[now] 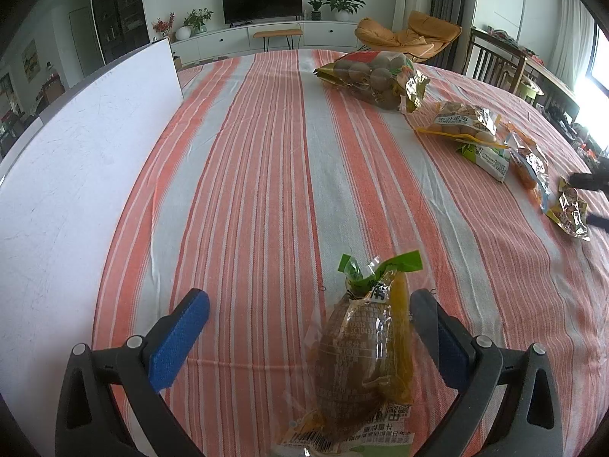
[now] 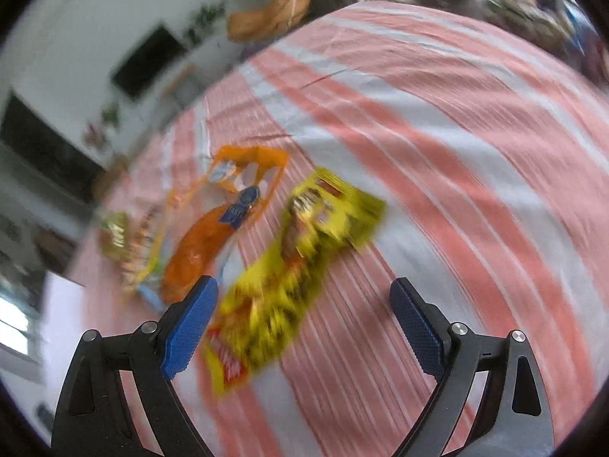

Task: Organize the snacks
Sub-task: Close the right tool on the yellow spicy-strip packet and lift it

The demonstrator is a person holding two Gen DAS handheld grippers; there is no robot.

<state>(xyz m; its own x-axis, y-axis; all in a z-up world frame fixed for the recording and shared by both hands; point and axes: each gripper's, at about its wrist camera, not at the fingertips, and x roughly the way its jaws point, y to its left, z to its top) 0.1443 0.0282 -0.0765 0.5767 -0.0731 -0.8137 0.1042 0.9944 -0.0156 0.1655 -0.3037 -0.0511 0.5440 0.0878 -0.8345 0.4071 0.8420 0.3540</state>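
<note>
Striped cloth point(image 1: 266, 175), woven in salmon and pale grey bands with a slightly rumpled weave, covers the table that we see in both wrist views. Between the left gripper point(image 1: 310, 323) fingers lies a crinkly clear packet point(image 1: 365, 358) holding a smooth brown oval lump, its top pinched into a green twisted flap; our left jaws stand wide apart, the right-hand pad just beside the wrapper, the other pad well clear of it. A flat white board point(image 1: 83, 144) with a matt, faintly scuffed face lies along the left edge of the cloth.

Farther off on the right we see a glossy bag of round brown balls point(image 1: 375, 76), then a smaller packet of pale rounded pieces point(image 1: 462, 123), then more shiny wrappers trailing toward the edge.

From the right wrist (the view is badly smeared, so print and fine texture cannot be read) a yellow foil bag point(image 2: 293, 266) lies slantwise on the cloth, with an orange packet point(image 2: 217, 228) just beside it on the left. Our right gripper point(image 2: 304, 297) is spread open above the yellow bag's near end, its blue ribbed pads point(image 2: 188, 331) gripping nothing.
</note>
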